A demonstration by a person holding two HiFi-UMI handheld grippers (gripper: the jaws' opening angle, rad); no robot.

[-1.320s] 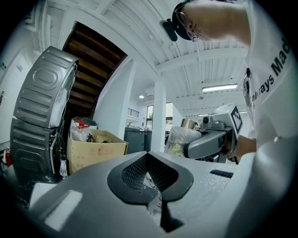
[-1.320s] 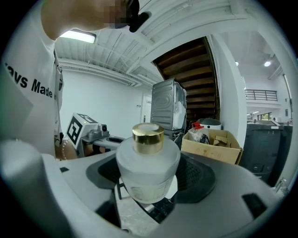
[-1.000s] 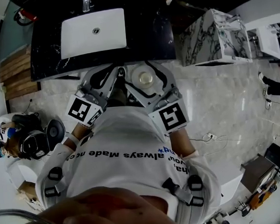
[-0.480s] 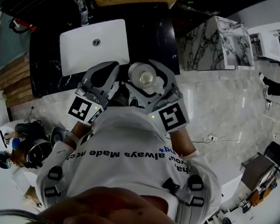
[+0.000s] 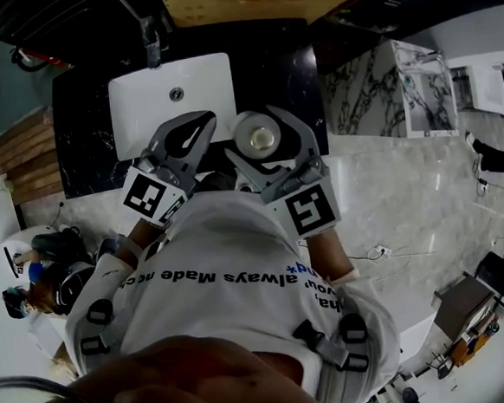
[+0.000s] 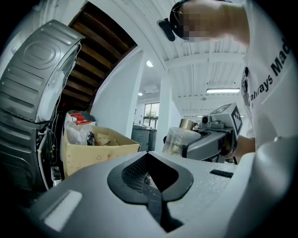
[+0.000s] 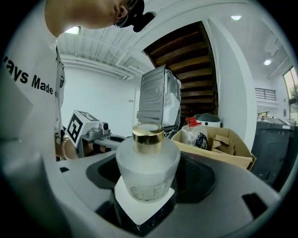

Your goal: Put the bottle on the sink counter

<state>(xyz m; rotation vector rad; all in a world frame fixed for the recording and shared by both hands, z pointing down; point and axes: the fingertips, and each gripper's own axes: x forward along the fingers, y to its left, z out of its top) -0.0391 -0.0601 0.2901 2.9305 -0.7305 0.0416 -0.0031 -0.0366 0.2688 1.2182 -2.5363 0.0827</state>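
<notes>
A frosted glass bottle (image 5: 259, 139) with a gold cap (image 7: 148, 135) stands upright between the jaws of my right gripper (image 5: 261, 122), which is shut on it. In the head view it hangs over the front of the black marble sink counter (image 5: 290, 72), just right of the white basin (image 5: 170, 94). The right gripper view shows white basin and dark counter through the gap under the bottle (image 7: 147, 169). My left gripper (image 5: 204, 122) is beside it, over the basin's front edge, shut with nothing in it. The left gripper view shows its closed jaws (image 6: 151, 186) and the bottle (image 6: 179, 140) to the right.
A faucet (image 5: 150, 30) stands behind the basin. A marble-patterned block (image 5: 390, 77) is right of the counter, and wooden boards (image 5: 26, 149) are left. A cardboard box (image 7: 219, 139) of items and a grey metal appliance (image 7: 158, 97) stand behind. Another person (image 5: 40, 274) is low at the left.
The sink counter has come closer in the head view. Both grippers now reach over its front edge, the bottle still held in the right one. The left stays shut.
</notes>
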